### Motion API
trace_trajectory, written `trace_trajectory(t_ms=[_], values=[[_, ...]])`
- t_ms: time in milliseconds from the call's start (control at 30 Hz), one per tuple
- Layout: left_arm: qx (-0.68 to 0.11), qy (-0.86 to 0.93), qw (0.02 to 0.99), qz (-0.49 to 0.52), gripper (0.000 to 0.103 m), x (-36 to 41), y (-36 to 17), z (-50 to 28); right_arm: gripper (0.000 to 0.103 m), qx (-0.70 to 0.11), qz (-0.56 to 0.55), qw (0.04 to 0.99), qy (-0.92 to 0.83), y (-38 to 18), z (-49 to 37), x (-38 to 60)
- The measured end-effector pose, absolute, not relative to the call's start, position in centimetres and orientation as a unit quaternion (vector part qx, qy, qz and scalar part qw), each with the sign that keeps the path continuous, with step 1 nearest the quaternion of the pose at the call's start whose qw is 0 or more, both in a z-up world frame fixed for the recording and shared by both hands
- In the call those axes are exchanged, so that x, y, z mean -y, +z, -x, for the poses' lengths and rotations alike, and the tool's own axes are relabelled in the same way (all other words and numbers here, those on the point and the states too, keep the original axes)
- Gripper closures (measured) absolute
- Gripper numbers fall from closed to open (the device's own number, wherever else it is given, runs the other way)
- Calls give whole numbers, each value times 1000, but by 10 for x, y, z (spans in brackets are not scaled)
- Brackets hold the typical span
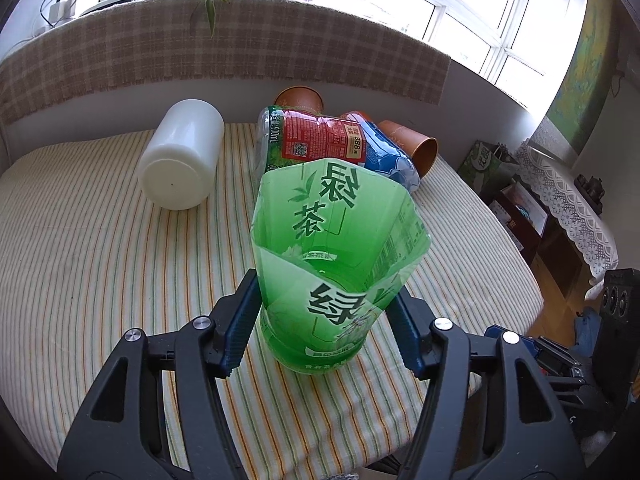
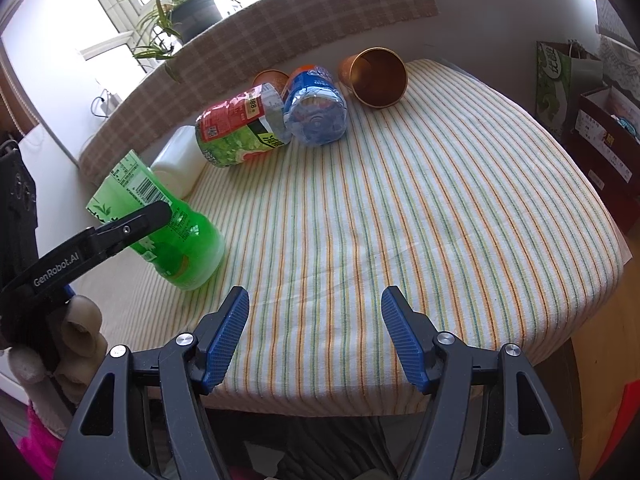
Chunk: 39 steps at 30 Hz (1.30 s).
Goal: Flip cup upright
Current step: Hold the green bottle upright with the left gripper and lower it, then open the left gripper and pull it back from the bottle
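Left tool [image 1: 324,328] grips green cup [image 1: 336,264] near base, mouth up, slightly tilted, base at or just above tabletop [image 2: 440,200] at 9 o'clock; contact unclear. Right tool [image 2: 316,336] open, empty. Flip looks nearly done; release remains. Other cups lie sideways at 12 o'clock.

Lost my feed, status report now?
Left gripper shut on green cup, mouth up, tilted. Right gripper open, idle. Other cups lie beyond, clear.
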<state>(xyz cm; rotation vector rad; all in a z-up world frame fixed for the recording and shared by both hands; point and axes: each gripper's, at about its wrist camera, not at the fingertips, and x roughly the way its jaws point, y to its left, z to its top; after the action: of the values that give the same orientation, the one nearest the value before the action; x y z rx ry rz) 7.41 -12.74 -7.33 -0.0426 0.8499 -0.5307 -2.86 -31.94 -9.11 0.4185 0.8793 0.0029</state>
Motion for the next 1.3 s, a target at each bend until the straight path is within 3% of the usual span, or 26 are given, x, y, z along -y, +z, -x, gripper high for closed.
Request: trace_trajectory(t_ms=[167, 233, 433, 967, 1233, 1267, 1300], values=[[-411, -259, 874, 18, 34, 127, -75, -70, 35, -421, -202, 885, 1, -91, 29, 320], [-410, -261, 874, 16, 23, 126, -75, -68, 35, -420, -201, 885, 2, -90, 29, 320], [-409, -267, 873, 9, 18, 126, -75, -60, 35, -419, -197, 886, 4, -89, 28, 318], [-419, -259, 870, 14, 17, 105, -81, -45, 35, -401, -166, 901, 6, -76, 27, 303], [-383, -224, 896, 7, 17, 82, -69, -27, 35, -361, -123, 925, -2, -59, 26, 290], [-377, -220, 900, 12, 17, 79, -66, -25, 34, -354, -117, 928, -2, -56, 26, 288], [-369, -213, 904, 15, 17, 76, -62, -24, 25, -346, -112, 931, -1, -53, 26, 286]])
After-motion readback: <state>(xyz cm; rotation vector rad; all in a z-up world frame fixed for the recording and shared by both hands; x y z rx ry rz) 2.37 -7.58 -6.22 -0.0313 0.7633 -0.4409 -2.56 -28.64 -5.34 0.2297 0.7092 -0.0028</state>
